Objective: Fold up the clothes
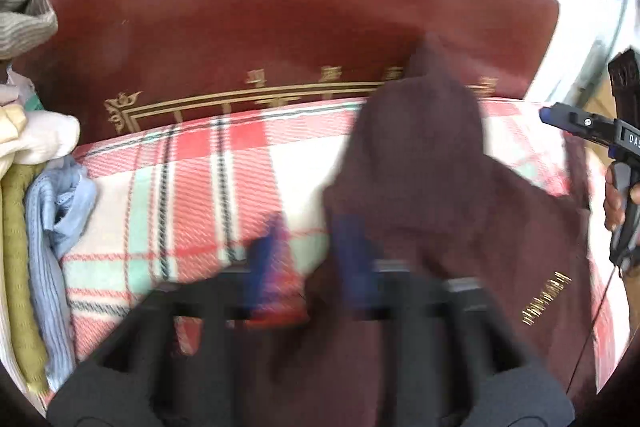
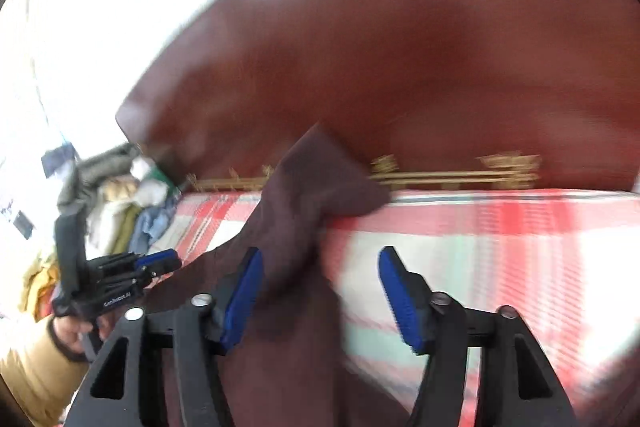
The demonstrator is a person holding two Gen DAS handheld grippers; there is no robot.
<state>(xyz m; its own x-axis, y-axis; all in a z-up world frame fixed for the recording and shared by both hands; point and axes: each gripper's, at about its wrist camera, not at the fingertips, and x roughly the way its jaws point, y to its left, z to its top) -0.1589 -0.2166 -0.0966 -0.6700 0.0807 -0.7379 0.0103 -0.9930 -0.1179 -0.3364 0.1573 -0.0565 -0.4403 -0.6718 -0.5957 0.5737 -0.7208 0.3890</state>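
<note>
While both grippers stand with their jaws wide and nothing pinched, the dark maroon garment [image 2: 304, 211] lies loose on the checked blanket [image 2: 500, 227] that covers the bed. The right gripper [image 2: 320, 297] has its blue pads spread, the left-hand pad just beside a ridge of the cloth and the other over bare blanket. The left gripper [image 1: 316, 259] is badly blurred in its own camera, but its two blue pads show well apart, one over the blanket and one at the garment's edge; in the right wrist view its tips point toward the garment's near-left part.

The garment sprawls from the near edge up toward the headboard [image 1: 280, 27], one corner peaked against the wood, and a small gold label [image 1: 546, 297] shows near its front-right part. By my reading a fold has just been let go, or a fresh grip is being sought. Next, each gripper needs to find an edge or corner, close on it, and draw the cloth flat.

A heap of other clothes [image 1: 40, 187] crowds the left edge of the bed. The headboard stands close behind, leaving little room for spreading that way.
</note>
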